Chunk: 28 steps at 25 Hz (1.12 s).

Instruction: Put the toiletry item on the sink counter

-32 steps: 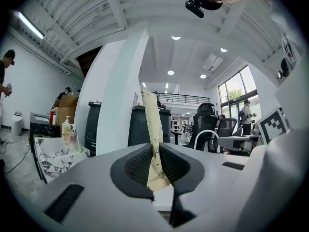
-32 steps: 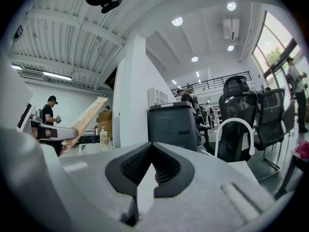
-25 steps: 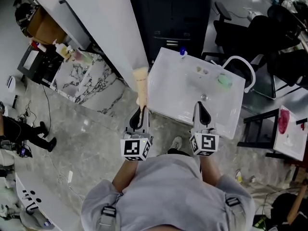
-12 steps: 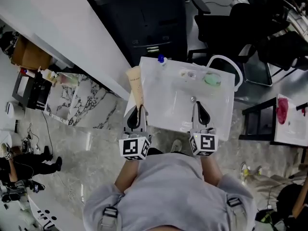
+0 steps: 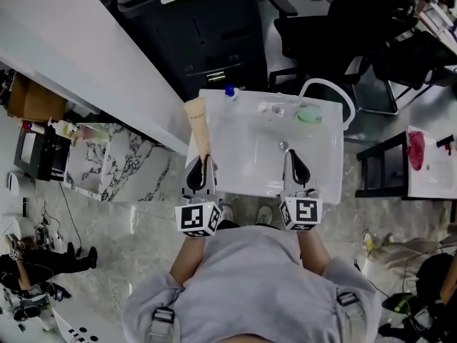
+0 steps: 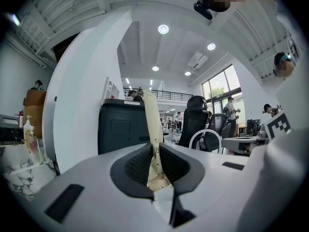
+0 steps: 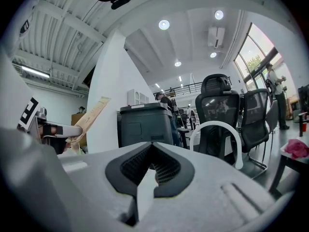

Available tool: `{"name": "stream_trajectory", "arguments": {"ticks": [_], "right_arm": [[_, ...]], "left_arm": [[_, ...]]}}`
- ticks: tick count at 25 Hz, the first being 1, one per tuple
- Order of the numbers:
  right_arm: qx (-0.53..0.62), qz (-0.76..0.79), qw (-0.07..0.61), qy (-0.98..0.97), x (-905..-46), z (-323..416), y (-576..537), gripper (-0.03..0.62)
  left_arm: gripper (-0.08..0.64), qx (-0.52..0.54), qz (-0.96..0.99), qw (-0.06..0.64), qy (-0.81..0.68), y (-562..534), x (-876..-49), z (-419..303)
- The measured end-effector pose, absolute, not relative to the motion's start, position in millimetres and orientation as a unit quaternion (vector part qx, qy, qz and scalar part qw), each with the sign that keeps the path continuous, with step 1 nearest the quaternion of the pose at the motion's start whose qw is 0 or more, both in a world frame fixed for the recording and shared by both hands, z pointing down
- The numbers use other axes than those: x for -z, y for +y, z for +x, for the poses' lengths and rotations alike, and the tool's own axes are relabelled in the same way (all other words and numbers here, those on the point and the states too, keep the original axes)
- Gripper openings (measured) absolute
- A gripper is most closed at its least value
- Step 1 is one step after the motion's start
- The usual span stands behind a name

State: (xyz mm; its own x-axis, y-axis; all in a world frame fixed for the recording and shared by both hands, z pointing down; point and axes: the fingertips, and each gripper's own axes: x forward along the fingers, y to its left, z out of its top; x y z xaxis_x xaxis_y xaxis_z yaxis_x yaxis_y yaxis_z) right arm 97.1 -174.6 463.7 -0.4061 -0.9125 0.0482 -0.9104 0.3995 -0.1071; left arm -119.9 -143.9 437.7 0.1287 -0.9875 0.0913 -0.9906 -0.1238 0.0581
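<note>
light: bright, even; ceiling lamps (image 6: 163, 29) at 12 o'clock, both gripper views
backlight: window (image 7: 260, 47) at 2 o'clock, right gripper view
glare: sink counter (image 5: 243, 170) blown white, head view
distortion: fisheye, black vignette at rims
focus: near foreground soft

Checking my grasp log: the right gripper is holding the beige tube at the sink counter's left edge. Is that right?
Not quite. The left gripper holds the beige tube, shut on it, as the left gripper view shows. The tube is indeed at the sink counter's left edge.
</note>
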Motion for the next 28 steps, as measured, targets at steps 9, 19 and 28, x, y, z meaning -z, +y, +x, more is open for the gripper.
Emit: {"name": "stream_trajectory", "arguments": {"ticks": [9,19,28], "right_arm": [[0.052,-0.577,0.012,0.815,-453.0,57.8,-177.2,0.002],[0.044,-0.594,-0.008,0.803,-453.0,36.0,-182.9,0.003],[0.035,-0.607,-0.022,0.793,-453.2,41.9,-191.5,0.002]], "left_arm": [[0.040,-0.019,0.769,0.058,-0.636,-159.3,-440.7,-168.3],[0.040,-0.032,0.781,0.083,-0.618,-180.5,-464.5,-192.1],[0.040,-0.055,0.783,0.101,-0.612,-196.5,-489.0,-196.5]]}}
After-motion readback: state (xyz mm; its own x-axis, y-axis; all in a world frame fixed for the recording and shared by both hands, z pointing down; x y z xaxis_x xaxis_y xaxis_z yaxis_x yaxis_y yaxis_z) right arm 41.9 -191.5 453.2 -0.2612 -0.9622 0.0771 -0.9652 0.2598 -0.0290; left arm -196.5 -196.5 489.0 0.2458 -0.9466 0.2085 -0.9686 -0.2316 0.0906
